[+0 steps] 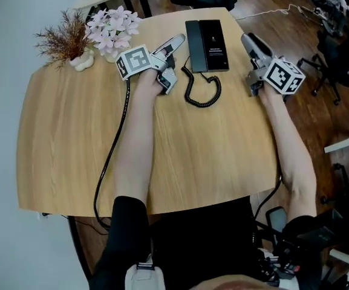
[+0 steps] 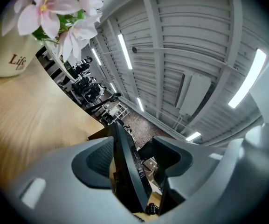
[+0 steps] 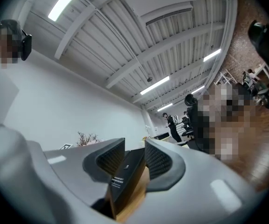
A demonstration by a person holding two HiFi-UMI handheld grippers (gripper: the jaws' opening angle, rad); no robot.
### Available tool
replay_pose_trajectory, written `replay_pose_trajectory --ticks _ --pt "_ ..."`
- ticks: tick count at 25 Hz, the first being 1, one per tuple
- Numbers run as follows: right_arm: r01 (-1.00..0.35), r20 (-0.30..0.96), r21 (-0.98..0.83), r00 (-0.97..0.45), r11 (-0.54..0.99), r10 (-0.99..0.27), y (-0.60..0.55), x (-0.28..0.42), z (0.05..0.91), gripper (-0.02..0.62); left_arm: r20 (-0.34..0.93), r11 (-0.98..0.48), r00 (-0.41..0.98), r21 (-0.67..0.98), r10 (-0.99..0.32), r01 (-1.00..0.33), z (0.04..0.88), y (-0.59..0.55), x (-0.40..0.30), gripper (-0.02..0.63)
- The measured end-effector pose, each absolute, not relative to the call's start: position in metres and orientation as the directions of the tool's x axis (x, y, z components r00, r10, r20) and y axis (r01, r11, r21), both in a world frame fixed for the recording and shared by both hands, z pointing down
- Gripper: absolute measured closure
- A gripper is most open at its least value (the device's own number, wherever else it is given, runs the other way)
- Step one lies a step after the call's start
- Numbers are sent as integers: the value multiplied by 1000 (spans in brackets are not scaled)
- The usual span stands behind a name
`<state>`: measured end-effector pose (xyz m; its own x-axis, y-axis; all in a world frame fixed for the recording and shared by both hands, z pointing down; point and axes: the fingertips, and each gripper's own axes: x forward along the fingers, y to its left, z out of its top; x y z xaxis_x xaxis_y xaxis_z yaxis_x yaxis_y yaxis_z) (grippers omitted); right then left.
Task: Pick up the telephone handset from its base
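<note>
Wooden table [image 1: 192, 162], rounded corners. Telephone [image 1: 206, 45] lies flat close to the far edge, a little right of its middle.

- Black, flat, rectangular. The handset [image 1: 193, 44] is the long narrow bar on the left side, seated on the base [image 1: 214, 44].
- Base has a small block of white print on its top face; too small to read.
- Coiled cord [image 1: 203, 92], black, runs off the near end and loops on the bare wood towards the near edge.

Left gripper [image 2: 132, 143]: just beside the telephone's left side, low over the table. Jaws wide apart; the telephone's edge shows between them, pads clear of it. Nothing held.

Right gripper [image 3: 135, 148]: near the right side of the base, apart from it. Jaws a narrow gap apart, the telephone visible through the gap beyond the tips. Nothing held.

Far-left corner: pink flowers [image 1: 112, 26] in a white pot, dried brown sprigs [image 1: 65, 41] beside them.
</note>
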<state>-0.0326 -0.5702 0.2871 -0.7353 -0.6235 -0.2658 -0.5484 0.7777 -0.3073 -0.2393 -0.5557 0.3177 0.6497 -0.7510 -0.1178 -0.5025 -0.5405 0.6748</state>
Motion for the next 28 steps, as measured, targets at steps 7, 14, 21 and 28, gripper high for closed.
replay_pose_trajectory --ticks 7,14,21,28 --pt "-494 -295 -365 -743 789 -601 -569 -26 280 462 -72 -519 684 709 -726 -477 324 -575 -233 293" --pt "-500 -282 -344 -753 795 -595 -566 -29 279 462 180 -456 749 695 -637 -555 347 -578 -221 319" --pt "-524 -258 -372 -735 766 -627 -569 -24 284 463 284 -415 789 727 -545 -547 361 -586 -216 323" --pt "-515 -262 -366 -742 775 -617 -568 -26 282 466 374 -441 800 685 -469 -579 370 -579 -201 408"
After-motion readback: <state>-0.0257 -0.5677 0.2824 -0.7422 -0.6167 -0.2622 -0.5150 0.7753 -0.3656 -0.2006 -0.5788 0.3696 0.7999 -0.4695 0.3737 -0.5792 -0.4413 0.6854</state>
